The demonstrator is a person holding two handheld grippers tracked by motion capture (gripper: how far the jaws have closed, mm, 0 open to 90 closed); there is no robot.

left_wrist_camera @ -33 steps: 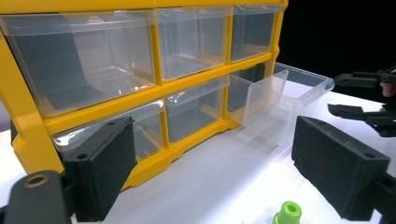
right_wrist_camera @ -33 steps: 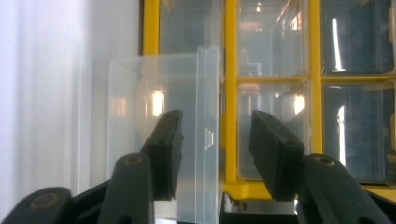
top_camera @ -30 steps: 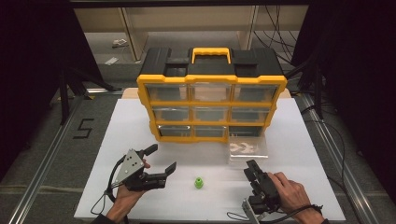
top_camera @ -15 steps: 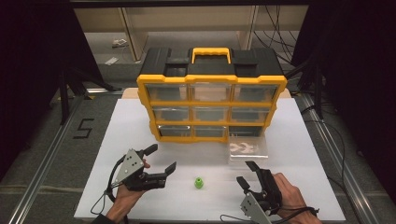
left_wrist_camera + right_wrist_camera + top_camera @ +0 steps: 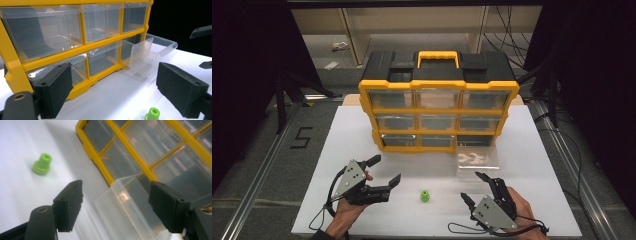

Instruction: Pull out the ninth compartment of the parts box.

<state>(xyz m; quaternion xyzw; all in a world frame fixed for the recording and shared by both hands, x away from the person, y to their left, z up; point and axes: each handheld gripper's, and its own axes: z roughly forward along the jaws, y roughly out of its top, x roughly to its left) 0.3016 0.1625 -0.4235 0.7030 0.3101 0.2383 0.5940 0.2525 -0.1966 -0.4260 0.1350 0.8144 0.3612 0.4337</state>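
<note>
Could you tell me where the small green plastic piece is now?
In the high view, the small green plastic piece lies on the white table, between both grippers.

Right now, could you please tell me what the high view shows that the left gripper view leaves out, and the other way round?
The high view adds the handle on top of the organizer and the floor mark 5. The left gripper view adds a close look along the left hand-held gripper, its black pads wide apart with nothing between them. Both share the organizer's front, the clear drawer pulled out at the bottom row, and the green part on the white table.
</note>
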